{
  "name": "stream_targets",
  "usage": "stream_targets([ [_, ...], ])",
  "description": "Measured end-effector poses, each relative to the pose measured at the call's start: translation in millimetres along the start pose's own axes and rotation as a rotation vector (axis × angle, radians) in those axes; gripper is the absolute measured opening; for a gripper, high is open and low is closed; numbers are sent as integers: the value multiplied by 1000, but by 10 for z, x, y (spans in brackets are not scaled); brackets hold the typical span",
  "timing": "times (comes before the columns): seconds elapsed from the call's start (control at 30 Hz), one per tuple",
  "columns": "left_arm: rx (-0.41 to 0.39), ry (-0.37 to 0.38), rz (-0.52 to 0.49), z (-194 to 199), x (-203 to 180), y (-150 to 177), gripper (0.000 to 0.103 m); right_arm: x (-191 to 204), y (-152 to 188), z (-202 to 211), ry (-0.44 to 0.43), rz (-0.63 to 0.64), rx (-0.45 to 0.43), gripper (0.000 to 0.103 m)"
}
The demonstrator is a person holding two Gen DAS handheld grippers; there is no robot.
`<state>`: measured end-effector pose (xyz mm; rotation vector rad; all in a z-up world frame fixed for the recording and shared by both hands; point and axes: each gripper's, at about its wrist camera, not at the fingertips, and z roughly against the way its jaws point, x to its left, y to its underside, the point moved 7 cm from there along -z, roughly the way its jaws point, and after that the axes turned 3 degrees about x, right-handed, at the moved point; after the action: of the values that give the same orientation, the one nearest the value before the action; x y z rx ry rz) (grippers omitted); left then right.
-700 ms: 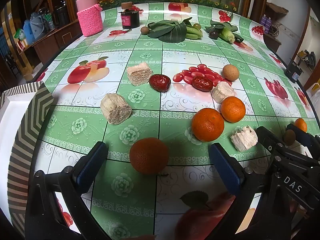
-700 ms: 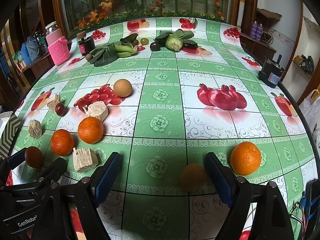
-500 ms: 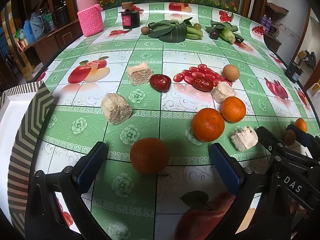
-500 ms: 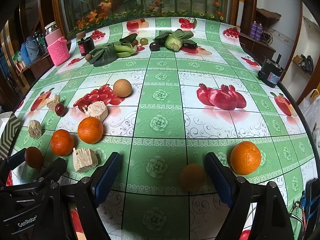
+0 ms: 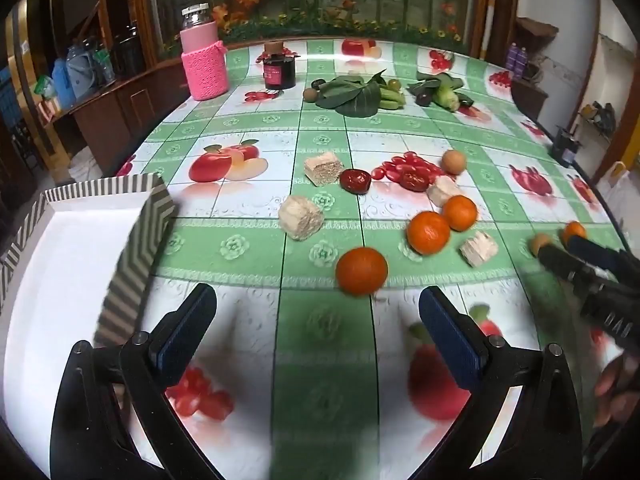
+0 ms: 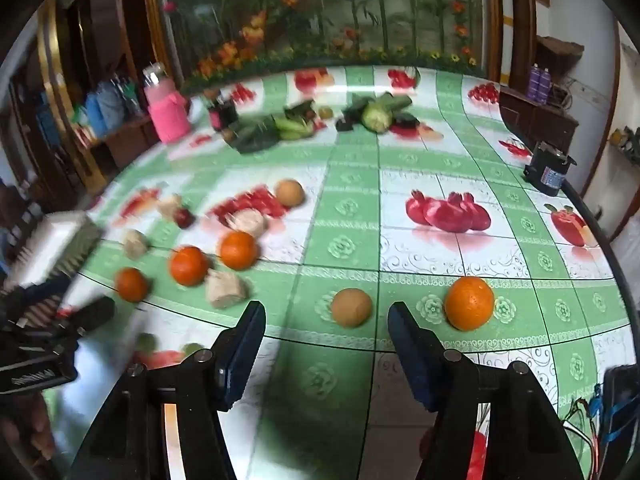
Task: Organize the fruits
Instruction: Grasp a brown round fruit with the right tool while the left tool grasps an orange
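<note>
Bench point(image 5: 256, 128): green fruit-print cloth.
Left tool point(image 5: 318, 320): spread, empty; orange point(image 5: 361, 270) at 12 o'clock.
Right tool point(image 6: 326, 334): spread, empty; brown fruit point(image 6: 351, 307) at 12 o'clock.

The left gripper point(image 5: 318, 316) hangs with jaws wide apart and empty above a worktop point(image 5: 248, 128) covered in a green, fruit-printed cloth. An orange point(image 5: 361, 270) lies just ahead, between the fingers' line but clear of both. Two more oranges point(image 5: 428, 232) sit touching beyond it to the right, among pale fibrous blocks point(image 5: 301, 217) and two red dates point(image 5: 355, 181). A white tray with a striped rim point(image 5: 132, 240) sits at left. The right gripper point(image 5: 560, 254) enters from the right edge, blurred, beside a brown round fruit point(image 5: 538, 242).
</note>
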<state>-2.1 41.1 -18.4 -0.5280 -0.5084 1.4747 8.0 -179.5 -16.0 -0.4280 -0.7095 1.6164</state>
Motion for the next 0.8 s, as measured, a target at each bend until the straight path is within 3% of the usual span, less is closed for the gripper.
stream_targets([
  [0.13, -43, 6, -31, 201, 5, 84, 103, 6, -13, 200, -29, -7, -45, 61],
  [0.43, -32, 37, -21, 251, 5, 127, 103, -79, 55, 384, -33, 16, -83, 59],
  [0.63, -22, 61, -20, 229, -61, 156, 103, -194, 90, 302, -37, 1, -54, 58],
  [0.7, -18, 53, -28, 213, -82, 164, 103, -219, 87, 235, -52, -4, -30, 50],
  [0.8, -18, 45, -32, 198, -92, 163, 103, -246, 42, 96, -58, -6, -7, 48],
])
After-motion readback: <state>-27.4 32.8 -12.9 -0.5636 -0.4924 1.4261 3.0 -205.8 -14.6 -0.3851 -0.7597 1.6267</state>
